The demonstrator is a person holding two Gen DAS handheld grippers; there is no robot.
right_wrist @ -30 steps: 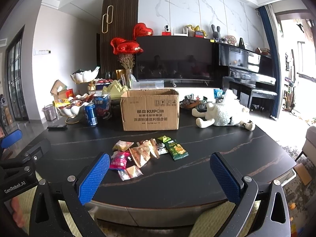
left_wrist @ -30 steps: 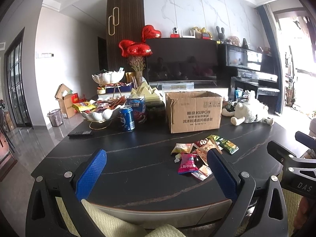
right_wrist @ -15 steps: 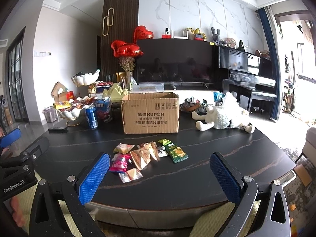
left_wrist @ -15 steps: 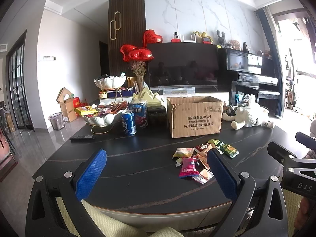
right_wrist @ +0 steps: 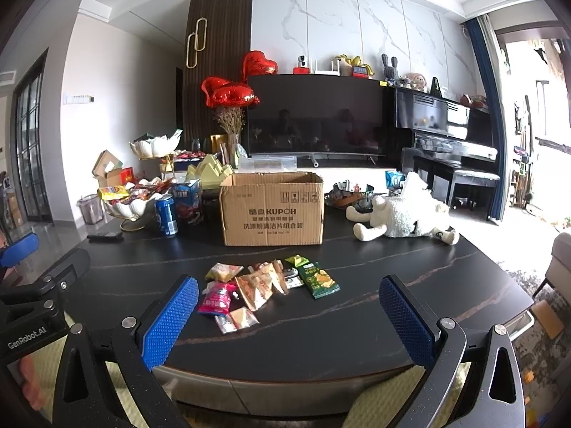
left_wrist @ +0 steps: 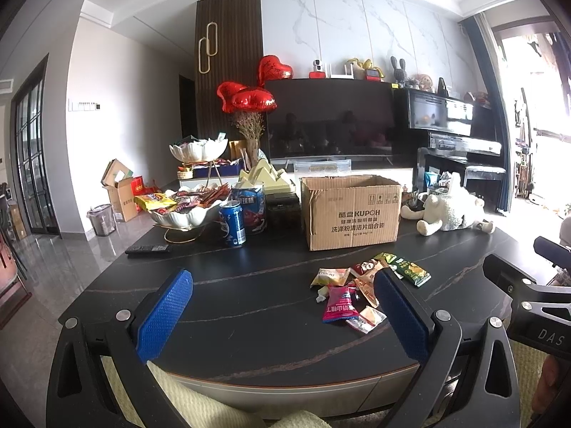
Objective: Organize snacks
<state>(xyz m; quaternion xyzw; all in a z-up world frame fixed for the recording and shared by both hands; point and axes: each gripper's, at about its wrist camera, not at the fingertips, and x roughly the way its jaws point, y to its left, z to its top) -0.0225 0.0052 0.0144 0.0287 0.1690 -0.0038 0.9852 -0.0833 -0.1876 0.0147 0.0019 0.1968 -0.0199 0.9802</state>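
Note:
Several small snack packets lie in a loose pile (left_wrist: 360, 283) (right_wrist: 264, 287) on the dark marble-look table (left_wrist: 249, 285) (right_wrist: 410, 267), among them a pink packet (left_wrist: 339, 305) (right_wrist: 216, 299) and a green one (left_wrist: 410, 271) (right_wrist: 317, 280). Behind the pile an open cardboard box (left_wrist: 351, 212) (right_wrist: 273, 208) stands upright. My left gripper (left_wrist: 282, 315) hovers over the table's near edge, open and empty, with the pile just inside its right finger. My right gripper (right_wrist: 287, 317) is open too, empty, the pile ahead between its fingers.
At the back left stand a white bowl of snacks (left_wrist: 185, 212) (right_wrist: 134, 203), a blue can (left_wrist: 232, 223) (right_wrist: 166, 215), a blue snack bag (left_wrist: 249, 203) and a remote (left_wrist: 148, 249). A white plush toy (left_wrist: 451, 210) (right_wrist: 403, 217) lies at the right. A TV fills the background.
Both grippers have tilted slightly upward, so the table and snack pile sit lower in each view. Neither gripper has closed and no snack has moved.

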